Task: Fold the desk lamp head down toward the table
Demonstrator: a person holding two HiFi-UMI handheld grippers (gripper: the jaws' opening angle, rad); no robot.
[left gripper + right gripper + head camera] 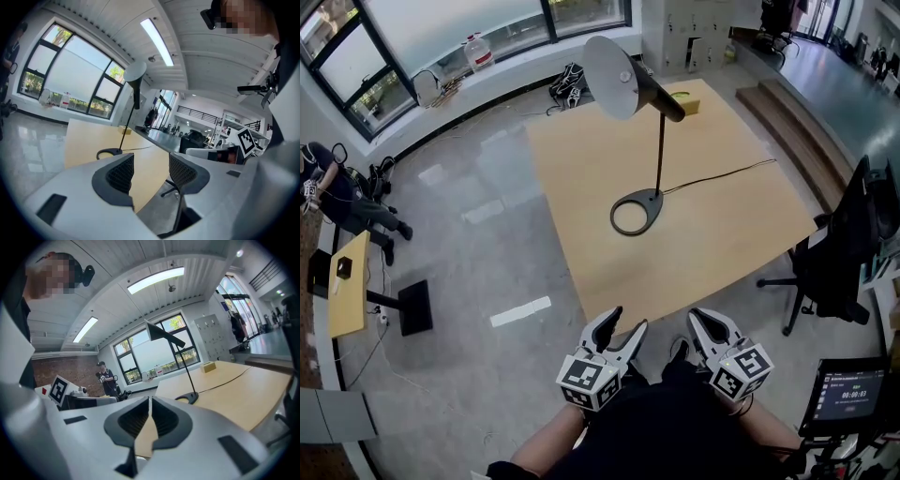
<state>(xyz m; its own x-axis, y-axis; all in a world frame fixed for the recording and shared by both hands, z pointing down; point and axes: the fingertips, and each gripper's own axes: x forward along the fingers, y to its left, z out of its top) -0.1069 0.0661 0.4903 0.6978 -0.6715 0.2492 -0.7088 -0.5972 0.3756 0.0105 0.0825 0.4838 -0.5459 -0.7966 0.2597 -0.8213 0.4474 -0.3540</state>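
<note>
A black desk lamp stands upright on the wooden table [712, 244]. Its ring base [637, 212] rests mid-table, a thin stem rises from it, and the cone head [619, 78] is raised and points left with its pale shade face showing. The lamp also shows in the left gripper view [134, 77] and in the right gripper view [165, 337]. My left gripper [620, 328] hangs short of the table's near edge, open and empty. My right gripper [701, 326] is beside it, shut with nothing between its fingers. Both are well short of the lamp.
A yellow box [685, 100] lies at the table's far side and the lamp's cord [727, 174] trails right. A black office chair [844, 253] stands at the right edge. A person [337, 197] sits far left by a small desk [347, 281]. A screen [851, 394] is at lower right.
</note>
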